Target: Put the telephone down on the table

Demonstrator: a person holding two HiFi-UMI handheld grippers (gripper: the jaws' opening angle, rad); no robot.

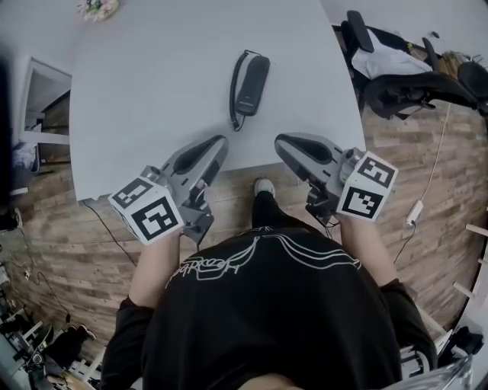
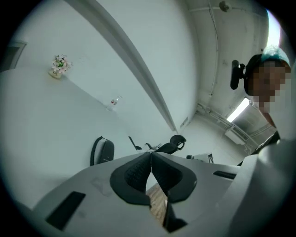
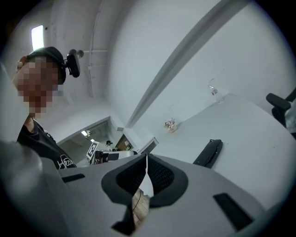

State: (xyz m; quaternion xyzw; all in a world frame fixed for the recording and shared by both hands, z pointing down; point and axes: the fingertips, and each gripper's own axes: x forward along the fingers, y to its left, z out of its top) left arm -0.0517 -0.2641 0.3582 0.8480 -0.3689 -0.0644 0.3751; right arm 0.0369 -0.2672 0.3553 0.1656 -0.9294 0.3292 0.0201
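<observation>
Closest in, the person's black shirt fills the bottom of the head view, with wood-patterned floor below the table's near edge. The left gripper and the right gripper are held side by side over that near edge, tips pointing away from the person and angled slightly toward each other. In the left gripper view the left gripper's dark ribbed pads meet at the tips, clenched on nothing. The right gripper view shows the same for the right gripper: pads pressed together, nothing between them. Beyond both tips, well clear of either gripper, the telephone lies flat on the pale table, roughly midway between the two grippers. Its long axis runs near to far, the far end leaning a little to the person's right, and a dark cord loops along its left side. At the table's far edge sits a small bunch of flowers; a black office chair stands off to the right.
</observation>
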